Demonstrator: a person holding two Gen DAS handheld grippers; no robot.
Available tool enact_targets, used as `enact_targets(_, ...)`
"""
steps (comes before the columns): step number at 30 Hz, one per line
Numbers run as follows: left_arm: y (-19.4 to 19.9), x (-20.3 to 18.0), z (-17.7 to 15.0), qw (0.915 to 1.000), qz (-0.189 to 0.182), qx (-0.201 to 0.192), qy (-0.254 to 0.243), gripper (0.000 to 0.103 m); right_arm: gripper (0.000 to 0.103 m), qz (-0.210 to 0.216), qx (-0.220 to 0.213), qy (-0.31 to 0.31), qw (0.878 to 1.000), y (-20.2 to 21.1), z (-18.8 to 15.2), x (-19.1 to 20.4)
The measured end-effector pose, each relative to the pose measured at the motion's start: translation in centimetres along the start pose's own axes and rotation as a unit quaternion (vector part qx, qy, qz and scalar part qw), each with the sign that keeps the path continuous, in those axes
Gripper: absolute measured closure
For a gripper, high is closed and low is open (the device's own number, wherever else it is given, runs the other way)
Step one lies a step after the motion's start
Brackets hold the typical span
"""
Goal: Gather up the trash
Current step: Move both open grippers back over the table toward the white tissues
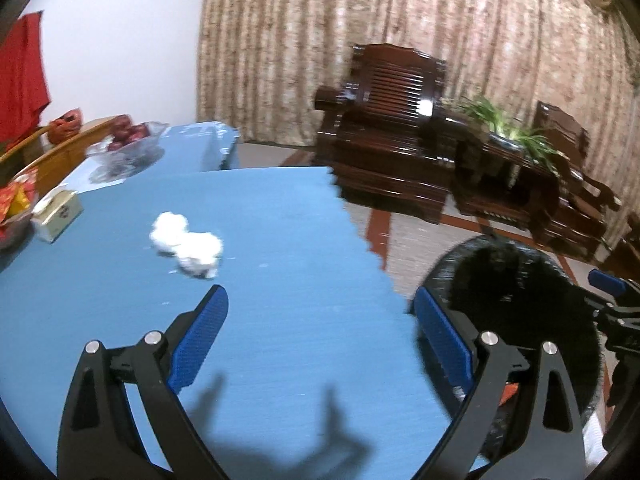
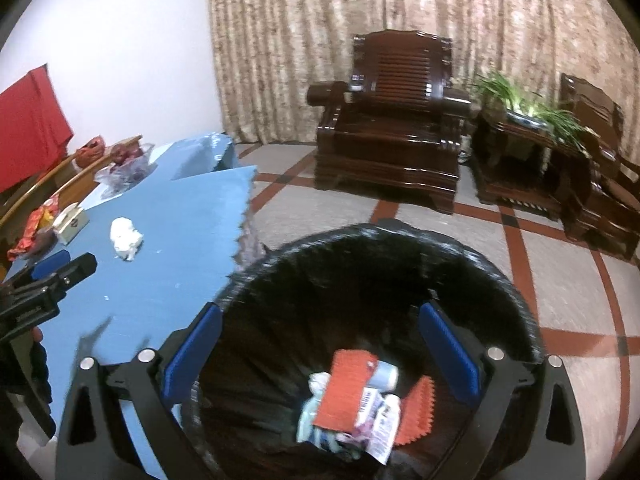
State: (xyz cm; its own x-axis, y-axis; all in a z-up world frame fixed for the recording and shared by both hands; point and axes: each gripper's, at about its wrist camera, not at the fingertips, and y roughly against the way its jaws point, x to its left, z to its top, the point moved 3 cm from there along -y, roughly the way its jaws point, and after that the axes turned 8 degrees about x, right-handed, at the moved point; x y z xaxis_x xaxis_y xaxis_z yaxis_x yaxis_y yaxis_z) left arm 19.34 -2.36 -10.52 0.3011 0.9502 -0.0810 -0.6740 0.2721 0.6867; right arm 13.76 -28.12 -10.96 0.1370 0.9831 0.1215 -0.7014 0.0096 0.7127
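Your left gripper hangs with fingers spread and empty; the crumpled white tissue wads lie ahead of its left finger. Your right gripper, fingers spread, hovers above the black-lined round bin, wrappers lying between them.

The left wrist view is aimed down over the blue table, close to its right edge. The right wrist view is held directly above the black bin. Table, bin and armchair are shared by both.
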Motion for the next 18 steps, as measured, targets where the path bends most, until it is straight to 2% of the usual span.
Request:
enact_targets(8, 0.8, 7.0, -0.2, 0.998, 0.05, -0.004, 0.039, 0.011, 0.006, 0.034, -0.009, 0.035, 0.999, -2.0, 2.4, 5.7)
enact_targets(18, 0.3, 15.4, -0.4, 0.9906, 0.111, -0.003, 0.081, 0.011, 0.006, 0.085, -0.013, 0.07, 0.994, -5.9, 5.3, 13.4)
